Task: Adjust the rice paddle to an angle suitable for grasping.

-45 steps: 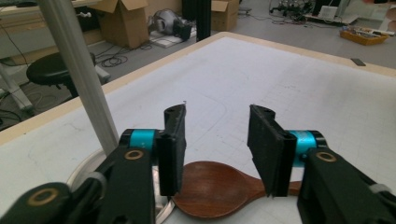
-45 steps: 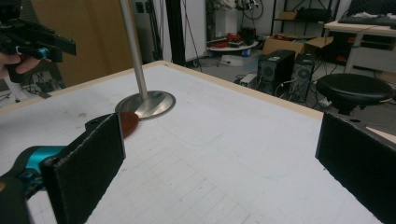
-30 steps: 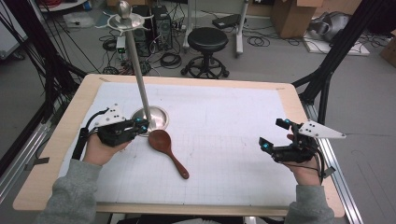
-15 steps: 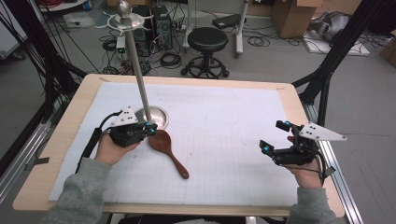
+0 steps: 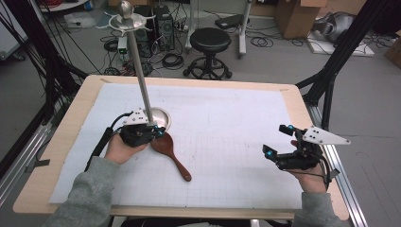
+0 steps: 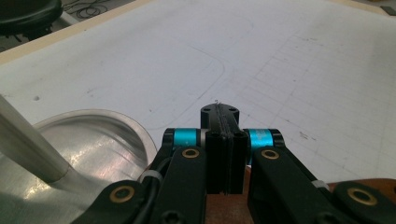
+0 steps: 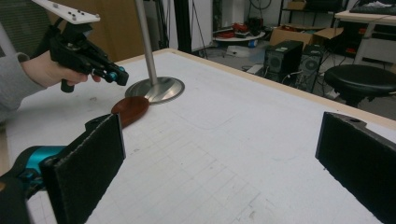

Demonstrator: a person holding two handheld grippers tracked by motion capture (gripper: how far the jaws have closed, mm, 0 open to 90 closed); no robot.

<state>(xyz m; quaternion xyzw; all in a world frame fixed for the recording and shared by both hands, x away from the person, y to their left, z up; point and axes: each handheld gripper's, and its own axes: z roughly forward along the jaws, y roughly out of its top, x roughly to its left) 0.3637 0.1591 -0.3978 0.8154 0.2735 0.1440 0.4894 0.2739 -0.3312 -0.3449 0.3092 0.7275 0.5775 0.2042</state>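
Spoon (image 5: 169, 152) lies on the tabletop (image 5: 227, 142), bowl just under the closed, empty left tool (image 5: 158, 134), handle pointing toward the person. Left gripper view: shut jaws above the brown bowl. Right gripper view: right tool (image 7: 219, 158) open, well apart.

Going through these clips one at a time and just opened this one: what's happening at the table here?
A person works at a white gridded mat with a gripper in each hand. The left gripper, jaws shut with nothing between them, hovers over the bowl of a brown wooden spoon lying beside the round base of a metal stand. The spoon lies flat on the mat, not gripped. The right gripper waits with open jaws at the mat's right side, away from both.
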